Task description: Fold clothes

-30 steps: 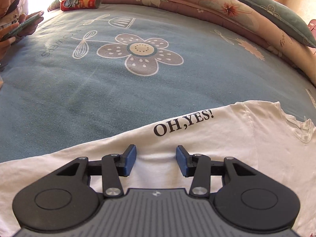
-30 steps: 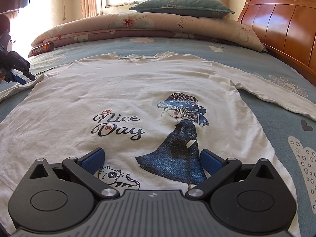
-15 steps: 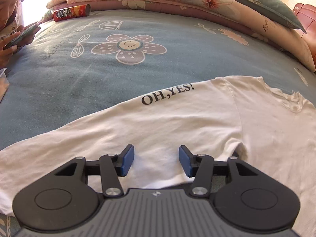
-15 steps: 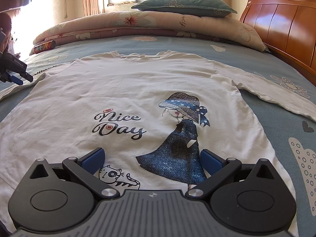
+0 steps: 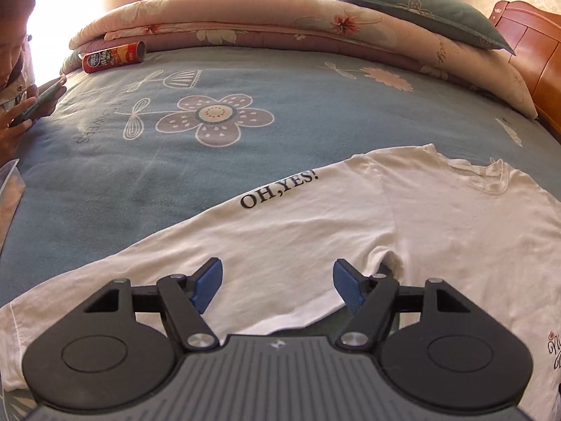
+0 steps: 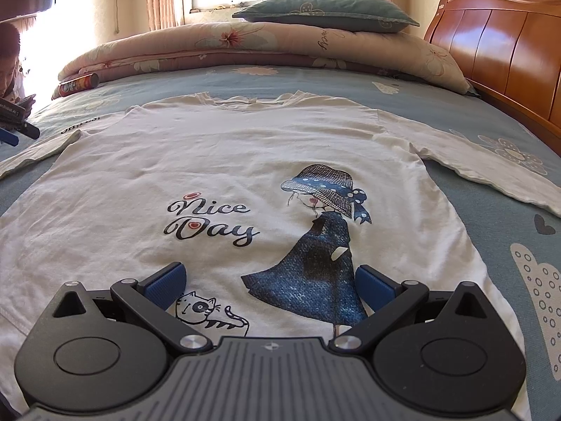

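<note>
A white long-sleeved T-shirt [image 6: 245, 161] lies face-up and flat on the bed, collar toward 12 o'clock — "Nice Day" lettering, a hatted girl in a blue dress and a small cat printed on its front. Both sleeves [image 5: 266, 238] spread outward — 1 reads "OH,YES!".

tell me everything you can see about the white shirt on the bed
The white shirt is long-sleeved, of soft knit fabric, lying flat and face up on the blue bedsheet, collar toward the folded quilt. Its front shows "Nice Day", a girl in a blue dress and a small cat; one sleeve reads "OH,YES!". Both sleeves lie spread outward. No gripper is holding it.
</note>
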A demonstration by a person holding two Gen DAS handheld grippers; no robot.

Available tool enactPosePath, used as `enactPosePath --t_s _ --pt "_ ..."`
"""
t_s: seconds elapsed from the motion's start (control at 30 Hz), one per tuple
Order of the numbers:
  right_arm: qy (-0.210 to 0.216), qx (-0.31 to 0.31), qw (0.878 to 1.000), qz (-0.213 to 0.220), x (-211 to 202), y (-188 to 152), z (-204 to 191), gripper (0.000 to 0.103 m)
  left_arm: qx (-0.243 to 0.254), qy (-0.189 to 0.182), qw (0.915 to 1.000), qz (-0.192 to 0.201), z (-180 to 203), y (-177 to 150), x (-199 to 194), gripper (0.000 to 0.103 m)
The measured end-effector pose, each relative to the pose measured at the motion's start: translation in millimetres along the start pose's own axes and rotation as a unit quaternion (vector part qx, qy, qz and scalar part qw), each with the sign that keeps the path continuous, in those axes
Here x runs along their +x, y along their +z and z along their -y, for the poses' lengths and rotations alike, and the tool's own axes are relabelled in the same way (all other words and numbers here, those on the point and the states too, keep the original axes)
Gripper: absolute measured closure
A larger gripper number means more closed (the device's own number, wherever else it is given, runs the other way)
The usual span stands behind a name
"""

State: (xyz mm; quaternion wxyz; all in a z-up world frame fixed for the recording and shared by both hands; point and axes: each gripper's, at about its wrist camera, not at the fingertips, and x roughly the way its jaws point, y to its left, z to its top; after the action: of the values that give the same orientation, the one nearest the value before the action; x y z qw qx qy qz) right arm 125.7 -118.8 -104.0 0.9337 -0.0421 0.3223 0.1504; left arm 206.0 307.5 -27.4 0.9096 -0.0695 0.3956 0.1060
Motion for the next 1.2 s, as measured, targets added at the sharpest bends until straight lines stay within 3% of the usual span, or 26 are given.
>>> enactPosePath --t_s 0.17,0.3,0.4,0.6,0.73,0.83,0.97,1.07,1.2 --pt "0.001 0.000 1.000 -0.001 -0.1 0.6 0.3 0.000 0.018 -0.010 0.9998 -0.009 31.4 13.5 35.9 0.032" --pt "0.001 0.000 1.000 -0.002 -0.2 0.9 0.2 0.000 0.024 -0.003 0.9991 -0.033 37.0 -2.2 57.3 0.032" --pt "0.001 0.000 1.000 -0.003 -0.1 1.2 0.3 0.000 0.044 0.003 0.9988 -0.022 31.9 -15.3 48.7 0.030" --pt "0.002 -0.001 1.000 -0.003 -0.4 0.6 0.3 0.000 0.024 0.019 0.9989 -0.035 -8.1 -21.4 14.1 0.029" --pt "0.001 -0.001 1.000 -0.002 -0.5 0.0 0.4 0.000 -0.059 0.020 0.9981 -0.006 -56.0 -18.2 -11.5 0.030" --pt "0.000 -0.001 1.000 -0.001 -0.5 -0.3 0.1 0.000 -0.112 -0.005 0.9932 -0.029 -85.6 -27.3 -10.1 0.030" --pt "0.000 -0.001 1.000 0.000 -0.6 -0.7 0.0 0.000 -0.125 0.020 0.9905 -0.053 -102.4 -53.3 -3.0 0.030" --pt "-0.001 -0.001 1.000 0.001 -0.5 -0.9 0.0 0.000 -0.128 0.013 0.9906 -0.047 -114.2 -67.1 -15.5 0.029" --pt "-0.001 -0.001 1.000 0.001 0.0 -0.8 -0.3 0.000 -0.136 0.062 0.9870 -0.058 -137.8 -73.0 -32.2 0.029"
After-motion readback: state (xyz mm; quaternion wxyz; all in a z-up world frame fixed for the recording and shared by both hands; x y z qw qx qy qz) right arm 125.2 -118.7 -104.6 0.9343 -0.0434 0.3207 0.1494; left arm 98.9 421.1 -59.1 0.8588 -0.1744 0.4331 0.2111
